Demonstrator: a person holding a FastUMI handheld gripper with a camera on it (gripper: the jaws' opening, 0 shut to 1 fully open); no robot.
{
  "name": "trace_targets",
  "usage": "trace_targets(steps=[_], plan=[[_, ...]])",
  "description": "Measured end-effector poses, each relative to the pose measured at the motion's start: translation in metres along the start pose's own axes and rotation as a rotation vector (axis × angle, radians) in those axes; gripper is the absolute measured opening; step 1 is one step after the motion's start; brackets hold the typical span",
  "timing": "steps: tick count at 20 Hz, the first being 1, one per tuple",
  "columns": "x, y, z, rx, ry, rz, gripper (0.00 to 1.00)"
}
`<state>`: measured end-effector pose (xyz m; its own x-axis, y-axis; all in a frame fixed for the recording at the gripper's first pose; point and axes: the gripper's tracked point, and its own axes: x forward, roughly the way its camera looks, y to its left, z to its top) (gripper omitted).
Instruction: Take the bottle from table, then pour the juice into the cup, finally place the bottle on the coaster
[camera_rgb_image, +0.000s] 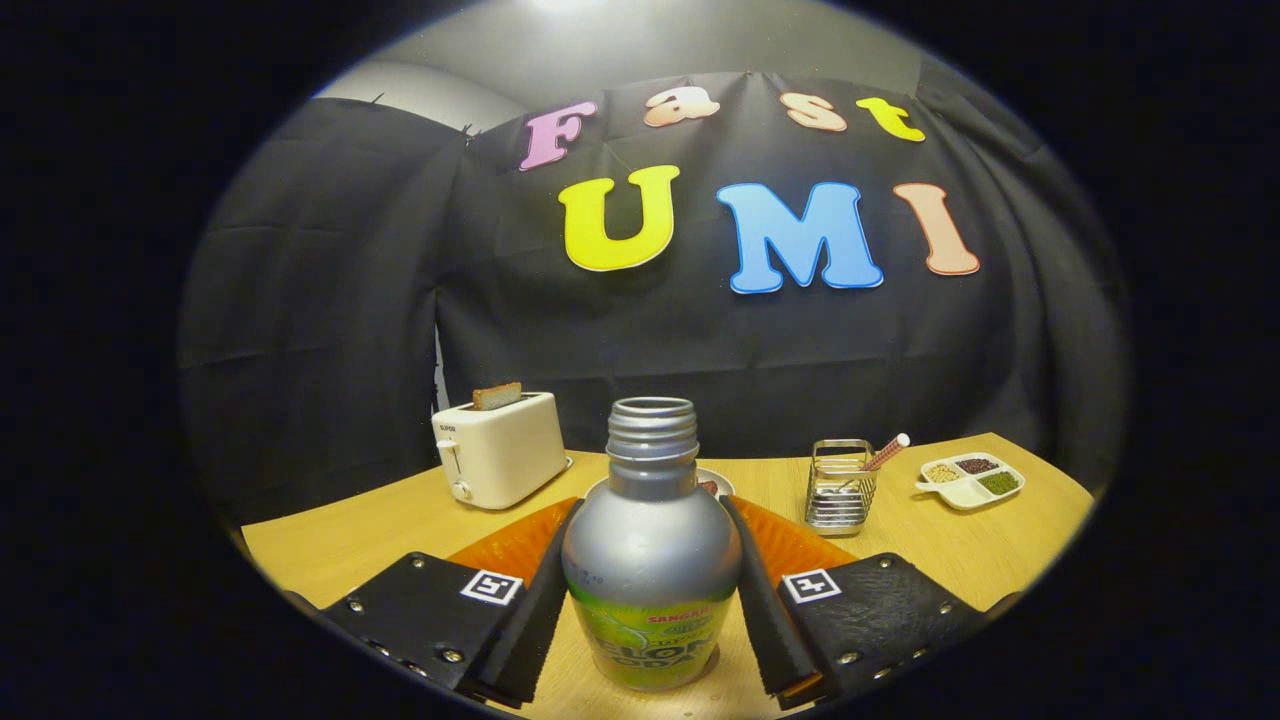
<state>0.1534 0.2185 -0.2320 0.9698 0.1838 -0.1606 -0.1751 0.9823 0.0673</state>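
A silver bottle with a green label stands upright between my fingers, its threaded neck open with no cap on it. My gripper is shut on the bottle; both fingers press on its sides at the shoulder and body. The bottle's base is low between the fingers, over the wooden table, and I cannot tell whether it rests on it. A white round rim peeks out just behind the bottle's neck, mostly hidden.
A cream toaster with a slice of bread stands beyond the fingers to the left. A wire holder with a striped stick stands to the right, and a white divided dish of grains lies farther right.
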Motion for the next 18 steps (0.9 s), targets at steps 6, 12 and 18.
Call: trace_targets(steps=[6, 12, 18], plan=[[0.017, -0.003, -0.018, 0.011, 0.01, -0.024, 0.8], [0.026, -0.005, -0.028, 0.007, 0.002, -0.042, 0.8], [0.024, 0.012, -0.03, -0.055, -0.034, 0.0, 0.81]])
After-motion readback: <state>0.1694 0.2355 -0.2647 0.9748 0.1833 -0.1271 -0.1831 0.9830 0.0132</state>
